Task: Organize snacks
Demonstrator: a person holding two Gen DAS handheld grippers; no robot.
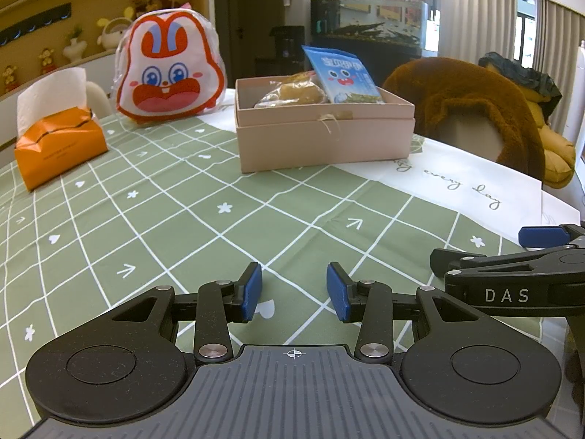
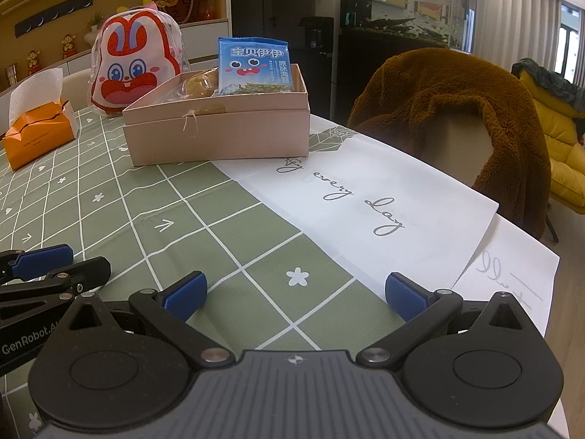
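Note:
A pink cardboard box [image 1: 321, 139] [image 2: 219, 135] stands on the green checked tablecloth, far ahead of both grippers. Inside it a blue seaweed snack packet [image 1: 342, 75] [image 2: 256, 66] leans upright, with a clear-wrapped pastry [image 1: 292, 95] [image 2: 197, 84] beside it on the left. My left gripper [image 1: 294, 291] hovers low over the cloth, open, nothing between its blue pads. My right gripper [image 2: 294, 294] is beside it on the right, open wider and empty too. Each shows at the edge of the other's view: the right gripper [image 1: 486, 247], the left gripper [image 2: 67, 259].
A rabbit-faced bag [image 1: 170, 69] [image 2: 135, 62] stands behind the box on the left. An orange tissue pack [image 1: 58, 146] [image 2: 38, 131] sits at the far left. A chair draped in brown fleece [image 1: 475, 106] [image 2: 457, 109] stands at the table's far right edge.

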